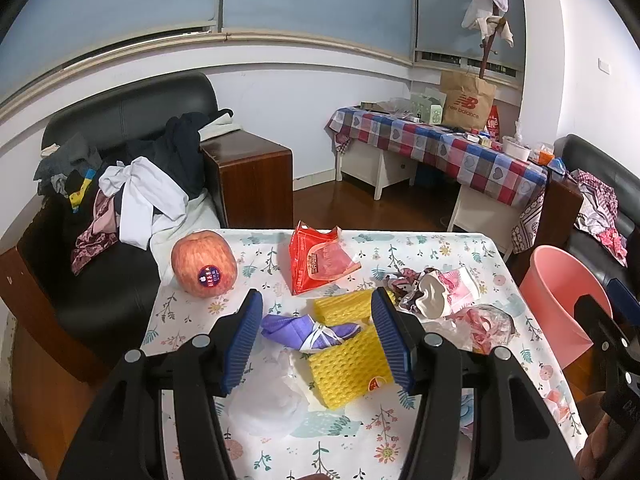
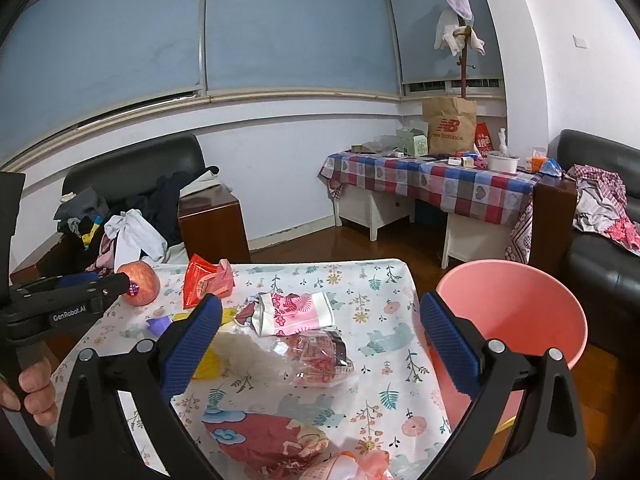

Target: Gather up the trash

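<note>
Trash lies on the floral tablecloth (image 1: 440, 248). A purple folded mask (image 1: 308, 330) rests on yellow foam netting (image 1: 348, 364), between the fingers of my open left gripper (image 1: 316, 332). A red snack wrapper (image 1: 320, 262), a pink-and-white crumpled pack (image 1: 440, 290) and a clear printed bag (image 1: 486, 326) lie further back and to the right. A white plastic scrap (image 1: 272, 400) lies near me. My right gripper (image 2: 320, 348) is open above the clear bag (image 2: 316, 360), with the pink pack (image 2: 296, 312) behind it. A pink bin (image 2: 516, 312) stands off the table's right edge.
An apple (image 1: 204, 262) with a sticker sits at the table's far left. A black sofa with clothes (image 1: 120, 184) is on the left. A checked-cloth table (image 1: 440, 148) with a paper bag stands at the back. Another black sofa (image 2: 600, 240) is on the right.
</note>
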`<state>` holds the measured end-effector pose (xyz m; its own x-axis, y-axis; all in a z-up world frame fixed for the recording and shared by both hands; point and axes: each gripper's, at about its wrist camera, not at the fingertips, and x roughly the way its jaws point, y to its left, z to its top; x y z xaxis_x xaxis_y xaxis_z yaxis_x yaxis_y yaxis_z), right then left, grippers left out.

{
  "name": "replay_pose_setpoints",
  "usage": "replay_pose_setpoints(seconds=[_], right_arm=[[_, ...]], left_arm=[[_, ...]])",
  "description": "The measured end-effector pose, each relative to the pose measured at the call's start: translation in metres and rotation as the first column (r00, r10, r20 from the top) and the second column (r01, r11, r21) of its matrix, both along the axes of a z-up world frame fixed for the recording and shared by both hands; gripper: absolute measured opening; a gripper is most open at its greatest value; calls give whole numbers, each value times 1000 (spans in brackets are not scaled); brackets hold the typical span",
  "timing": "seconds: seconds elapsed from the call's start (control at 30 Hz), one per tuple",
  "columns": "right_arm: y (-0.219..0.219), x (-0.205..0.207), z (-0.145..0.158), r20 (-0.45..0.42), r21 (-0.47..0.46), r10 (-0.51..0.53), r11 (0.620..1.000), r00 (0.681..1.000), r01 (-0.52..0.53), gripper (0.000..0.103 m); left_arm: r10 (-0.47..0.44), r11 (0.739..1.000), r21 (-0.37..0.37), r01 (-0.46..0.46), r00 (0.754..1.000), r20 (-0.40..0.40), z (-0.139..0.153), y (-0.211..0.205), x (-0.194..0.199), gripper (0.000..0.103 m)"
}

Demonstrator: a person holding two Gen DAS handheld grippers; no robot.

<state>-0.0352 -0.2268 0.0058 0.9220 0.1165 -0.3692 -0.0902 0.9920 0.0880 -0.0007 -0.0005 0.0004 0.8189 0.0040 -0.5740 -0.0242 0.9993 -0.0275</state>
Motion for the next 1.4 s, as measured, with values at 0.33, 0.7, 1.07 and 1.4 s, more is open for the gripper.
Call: replay_pose_setpoints(seconds=[0.33, 0.7, 1.07, 1.4], right_arm=[[-3, 0, -1, 0, 0, -3, 1000, 1000, 3, 100], [-8, 0, -2, -1, 4, -21, 1000, 1000, 21, 100], [-11, 0, -3, 1, 12, -32, 999, 999, 32, 100], [-15, -1, -3, 3, 15, -38, 999, 999, 38, 100]], left_arm=[[1, 1000, 1, -1, 1000, 3, 0, 0, 0, 56], [1, 1000, 3, -1, 1000, 3, 0, 0, 0, 56], [1, 1000, 5, -1, 1000, 4, 0, 0, 0, 56], [0, 1000, 6, 0, 1000, 4, 0, 0, 0, 56]])
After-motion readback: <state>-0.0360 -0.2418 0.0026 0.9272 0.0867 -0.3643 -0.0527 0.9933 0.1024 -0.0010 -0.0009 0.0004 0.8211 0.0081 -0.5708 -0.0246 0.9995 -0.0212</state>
